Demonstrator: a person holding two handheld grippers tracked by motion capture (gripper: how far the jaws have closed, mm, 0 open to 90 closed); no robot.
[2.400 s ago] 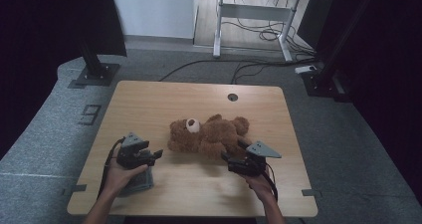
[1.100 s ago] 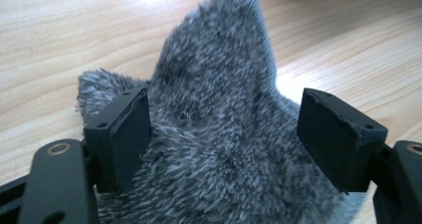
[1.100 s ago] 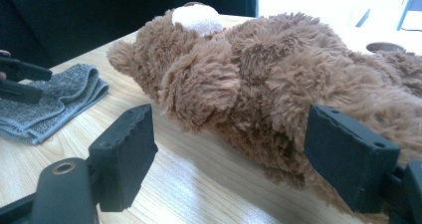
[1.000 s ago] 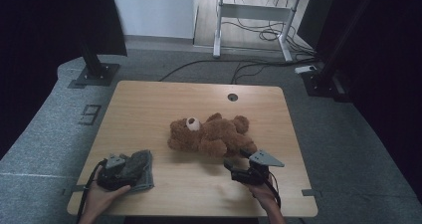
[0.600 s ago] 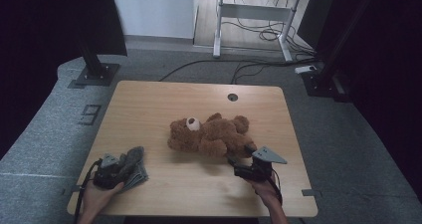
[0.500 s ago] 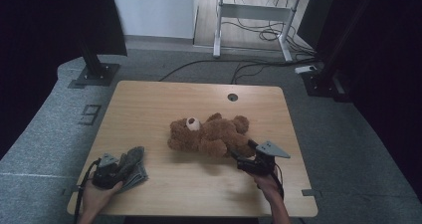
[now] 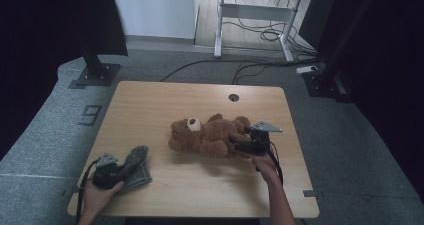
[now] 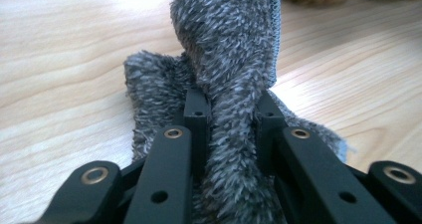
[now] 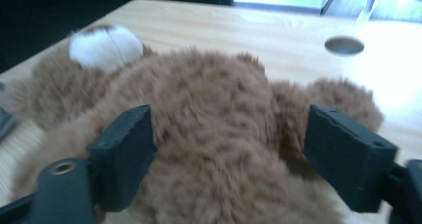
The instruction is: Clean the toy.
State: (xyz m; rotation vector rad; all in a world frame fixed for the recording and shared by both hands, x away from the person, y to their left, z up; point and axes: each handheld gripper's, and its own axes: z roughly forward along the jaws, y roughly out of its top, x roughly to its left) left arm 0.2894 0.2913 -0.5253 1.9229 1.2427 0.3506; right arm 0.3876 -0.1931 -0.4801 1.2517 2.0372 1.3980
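A brown teddy bear (image 7: 207, 135) lies on its back in the middle of the wooden table (image 7: 165, 100), white snout (image 9: 106, 45) up. My right gripper (image 7: 235, 142) reaches in from the bear's right. Its jaws straddle the bear's body (image 9: 209, 99) and have just been closing, still wide; the right gripper (image 9: 231, 149) is open. At the front left corner my left gripper (image 7: 122, 167) is shut on a grey fuzzy cloth (image 7: 136, 160). A fold of the cloth (image 8: 226, 50) stands up between the left gripper's (image 8: 231, 104) jaws, and the rest lies on the table.
A round cable hole (image 7: 233, 97) sits near the table's far edge. Behind the table stand a white desk frame (image 7: 250, 15) with cables, and black stands on the grey floor at left (image 7: 95, 70) and right (image 7: 325, 80).
My right gripper has moved away from the front edge, up to the bear, and now has its body between the jaws. The left hand has stayed at the cloth.
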